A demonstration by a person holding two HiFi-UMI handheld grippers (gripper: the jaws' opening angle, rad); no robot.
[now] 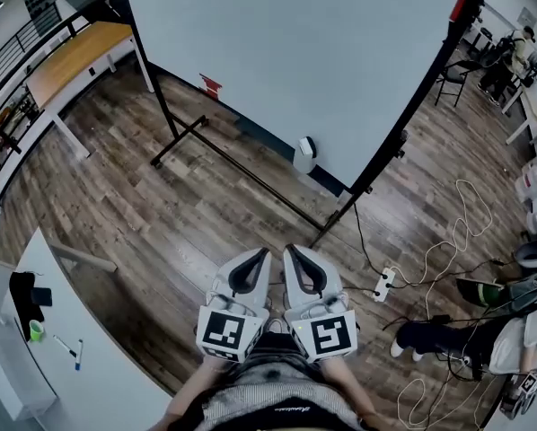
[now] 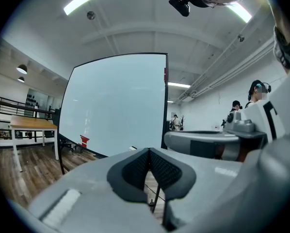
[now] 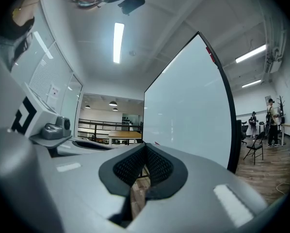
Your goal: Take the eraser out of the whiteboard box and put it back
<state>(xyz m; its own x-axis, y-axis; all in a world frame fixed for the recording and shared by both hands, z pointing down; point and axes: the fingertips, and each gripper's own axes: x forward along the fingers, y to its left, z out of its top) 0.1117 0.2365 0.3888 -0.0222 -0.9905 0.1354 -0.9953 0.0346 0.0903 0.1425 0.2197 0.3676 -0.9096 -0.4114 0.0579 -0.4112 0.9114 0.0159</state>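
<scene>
Past a black floor bar [image 1: 250, 175] we see the whiteboard [image 1: 295, 61] and its white box [image 1: 306, 147], our left tongs [image 1: 265, 251] and right tongs [image 1: 287, 248] closed and empty.

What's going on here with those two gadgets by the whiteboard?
A person holds a left gripper and a right gripper side by side, jaws shut on nothing. Both point at a whiteboard. A small white box sits at its lower edge, neither gripper near it.
</scene>
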